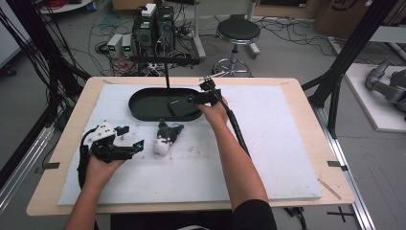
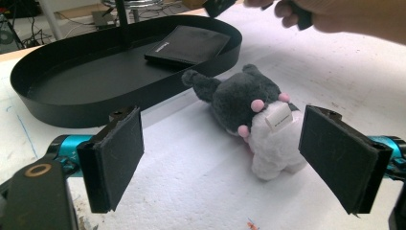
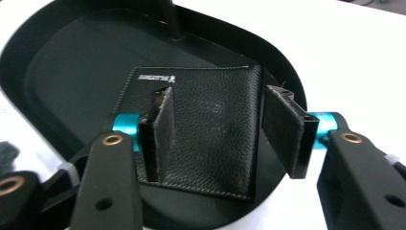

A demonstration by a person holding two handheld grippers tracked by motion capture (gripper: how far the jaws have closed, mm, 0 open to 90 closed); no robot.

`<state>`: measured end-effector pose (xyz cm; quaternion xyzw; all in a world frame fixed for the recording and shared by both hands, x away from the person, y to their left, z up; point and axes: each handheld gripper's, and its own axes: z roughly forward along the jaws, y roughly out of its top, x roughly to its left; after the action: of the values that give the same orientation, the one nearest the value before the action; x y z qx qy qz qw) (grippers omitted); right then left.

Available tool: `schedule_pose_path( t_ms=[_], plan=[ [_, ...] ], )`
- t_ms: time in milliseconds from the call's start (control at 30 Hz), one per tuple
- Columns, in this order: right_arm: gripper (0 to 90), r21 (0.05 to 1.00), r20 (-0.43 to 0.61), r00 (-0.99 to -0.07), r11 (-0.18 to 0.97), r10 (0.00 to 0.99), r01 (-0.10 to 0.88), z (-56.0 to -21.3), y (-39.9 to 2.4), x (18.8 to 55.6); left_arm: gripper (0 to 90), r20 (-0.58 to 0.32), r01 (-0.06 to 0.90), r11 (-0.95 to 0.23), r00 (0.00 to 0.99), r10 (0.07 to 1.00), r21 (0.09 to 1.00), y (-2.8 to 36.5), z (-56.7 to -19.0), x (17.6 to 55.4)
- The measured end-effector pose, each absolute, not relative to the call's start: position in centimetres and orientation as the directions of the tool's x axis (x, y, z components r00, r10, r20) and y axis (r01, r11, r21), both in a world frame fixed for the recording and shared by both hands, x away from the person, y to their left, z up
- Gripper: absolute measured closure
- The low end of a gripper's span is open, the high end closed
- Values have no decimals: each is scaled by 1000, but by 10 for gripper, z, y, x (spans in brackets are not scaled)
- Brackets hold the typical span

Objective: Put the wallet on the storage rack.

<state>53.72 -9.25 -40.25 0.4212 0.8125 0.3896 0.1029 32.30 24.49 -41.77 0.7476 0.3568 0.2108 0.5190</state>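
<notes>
We are noting the black leather wallet (image 3: 201,129) lying in the black oval tray (image 1: 139,111), right gripper (image 3: 218,134) jaws apart above it, while the grey-and-white plush toy (image 2: 253,120) is waiting on the tabletop (image 1: 268,158) before the left gripper's (image 2: 234,155) parted jaws.

Your wooden table (image 1: 306,96) carries a white foam sheet (image 1: 277,143), and on it the black oval tray (image 1: 143,108) sits just beyond the plush toy (image 1: 165,138).

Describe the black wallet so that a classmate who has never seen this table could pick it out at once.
Find the black oval tray at the far side of the white mat. The wallet lies flat inside its right end, under the right gripper. Unlike the fluffy grey-and-white plush toy outside the tray, it is flat, square and leathery.
</notes>
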Motion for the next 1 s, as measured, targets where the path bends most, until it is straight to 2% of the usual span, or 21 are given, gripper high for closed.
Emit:
schedule_pose_path(
  t_ms=[233,333,400,467,633,767,1000],
  plan=[
    [441,782,118,-669,347,733,518,-371,-110,506,156,-53,321,-211,651,758,923,246,-414,325],
    [390,771,107,-680,372,725,517,-362,-126,490,155,-55,324,-212,651,757,922,242,-412,325],
    [388,785,85,-683,374,725,495,-358,-139,478,156,-52,324,-221,658,751,920,240,-412,324],
    [382,772,108,-682,371,723,516,-353,-154,470,156,-51,327,-225,660,750,918,238,-411,324],
    [364,806,121,-687,333,716,489,-344,-192,440,156,-57,328,-219,660,750,919,236,-409,324],
    [333,829,137,-675,290,725,479,-344,-224,419,155,-68,336,-215,663,745,917,233,-408,325],
    [227,854,126,-650,252,749,456,-373,-265,382,155,-62,333,-223,668,742,916,224,-405,326]
  ],
)
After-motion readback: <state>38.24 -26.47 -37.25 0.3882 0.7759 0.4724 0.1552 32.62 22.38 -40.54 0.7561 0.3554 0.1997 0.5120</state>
